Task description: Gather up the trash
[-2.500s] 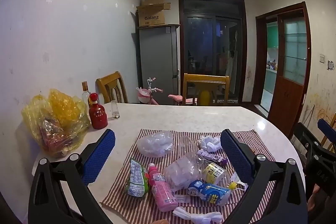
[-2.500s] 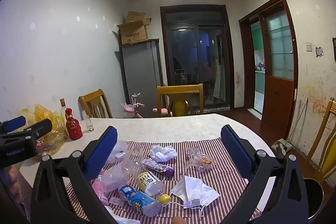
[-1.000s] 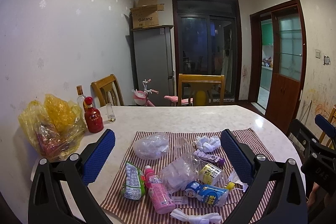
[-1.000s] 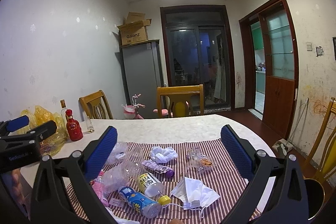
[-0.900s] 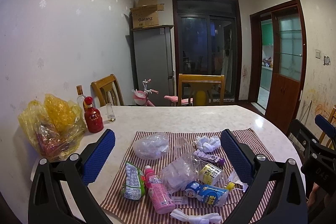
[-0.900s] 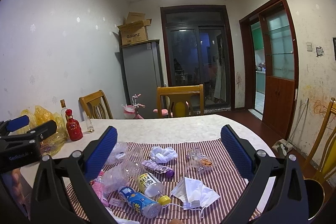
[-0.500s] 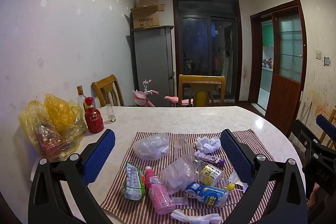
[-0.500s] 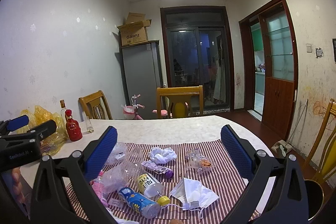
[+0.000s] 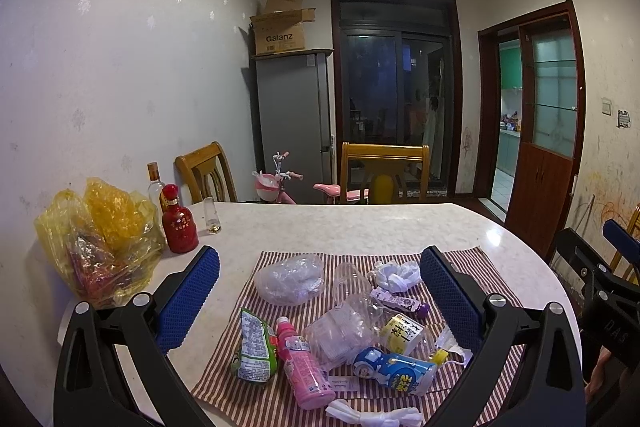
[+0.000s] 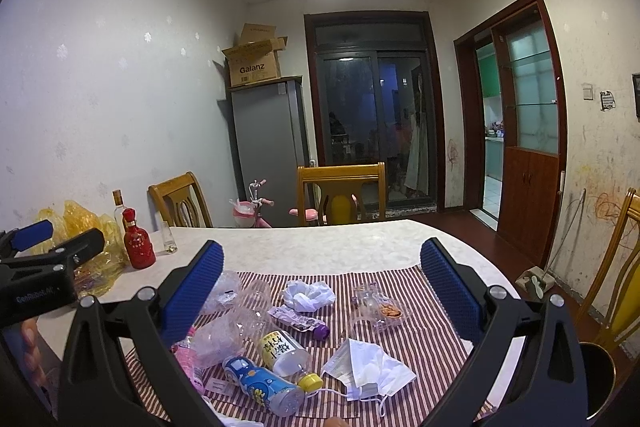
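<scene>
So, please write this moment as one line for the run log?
left gripper: open, empty | right gripper: open, empty | trash on striped mat: untouched | phase: pre-grasp hover

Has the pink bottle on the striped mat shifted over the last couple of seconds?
No. The pink bottle lies beside the green packet, same stripes of the mat underneath.

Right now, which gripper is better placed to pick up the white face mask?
Right gripper, likely. The face mask lies low between its open fingers, whereas in the left gripper's view it is mostly hidden behind the right-hand finger.

Home dining room, table point(image 9: 360, 227), wooden chairs point(image 9: 384, 167), fridge point(image 9: 294, 115)
</scene>
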